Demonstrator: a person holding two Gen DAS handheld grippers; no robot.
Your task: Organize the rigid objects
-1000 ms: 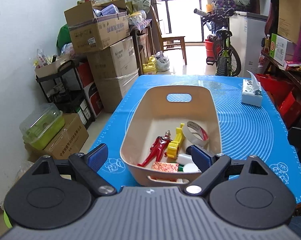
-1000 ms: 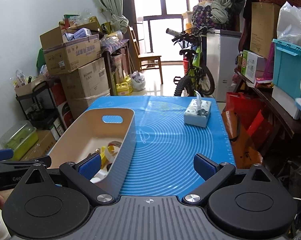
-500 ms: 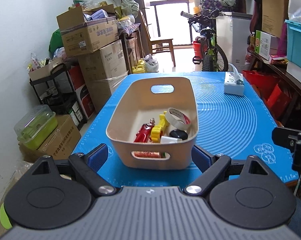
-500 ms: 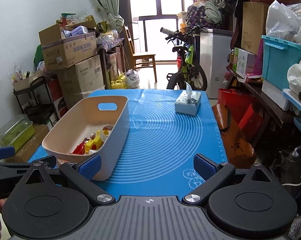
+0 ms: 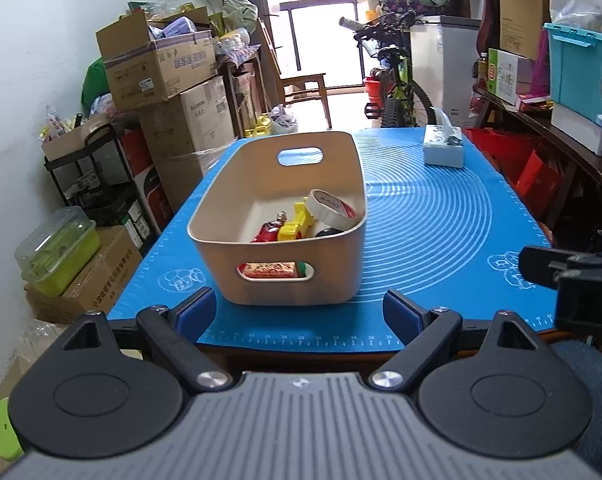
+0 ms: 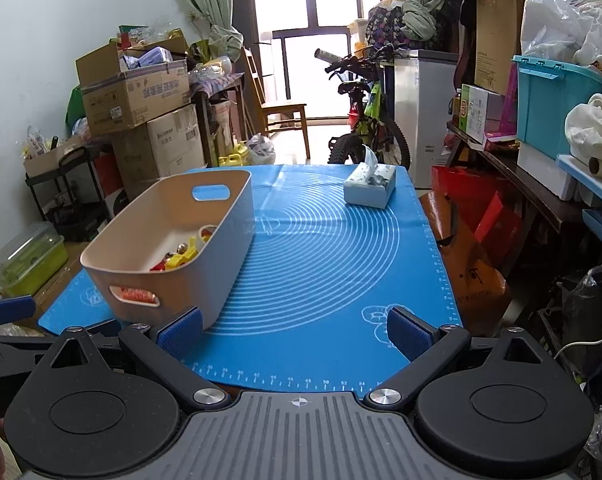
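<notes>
The beige bin sits on the blue mat on the tabletop, and the toys are inside it: a tape roll, a yellow toy and a red toy. Only a tissue box is left outside. The left gripper and right gripper hang near the front edge, jaws wide and holding nothing. The sorting looks about done. Next, I think, just rest the 2 grippers.
</notes>
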